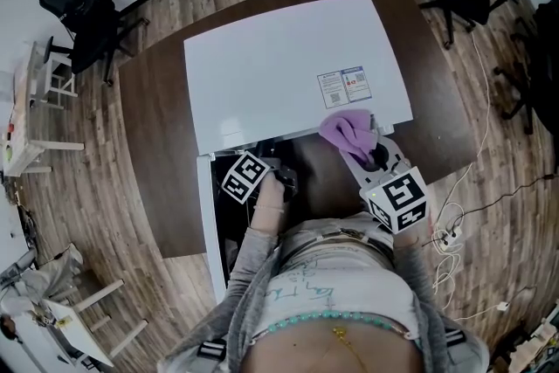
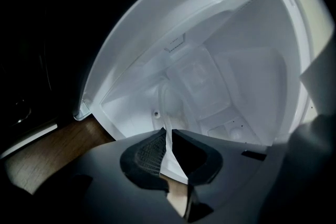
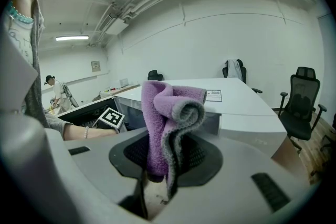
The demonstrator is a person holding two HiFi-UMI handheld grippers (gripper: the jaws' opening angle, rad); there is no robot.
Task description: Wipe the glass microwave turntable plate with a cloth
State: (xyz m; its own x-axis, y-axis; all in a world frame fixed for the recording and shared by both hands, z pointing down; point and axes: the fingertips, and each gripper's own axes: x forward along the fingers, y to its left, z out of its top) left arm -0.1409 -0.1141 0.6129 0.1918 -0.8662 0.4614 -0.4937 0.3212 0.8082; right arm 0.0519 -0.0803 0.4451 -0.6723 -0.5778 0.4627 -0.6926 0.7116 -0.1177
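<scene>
The glass turntable plate (image 2: 176, 105) is barely made out: a faint clear curve inside the lit microwave cavity (image 2: 236, 60). Its near rim appears pinched edge-on as a pale sliver in the left tongs (image 2: 167, 132). In the head view the plate is hidden under the microwave's white top (image 1: 288, 65), and the left tongs' tips are cut off there. Right of them, outside the cavity, a purple cloth (image 3: 168, 113) is clamped upright in the right tongs (image 3: 167, 139).

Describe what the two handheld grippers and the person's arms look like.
The left gripper and right gripper have matte grey plastic bodies, black mesh-textured fingers, and each a white cube with black square markers. The arms wear grey long sleeves; a thin bracelet circles the left wrist.
</scene>
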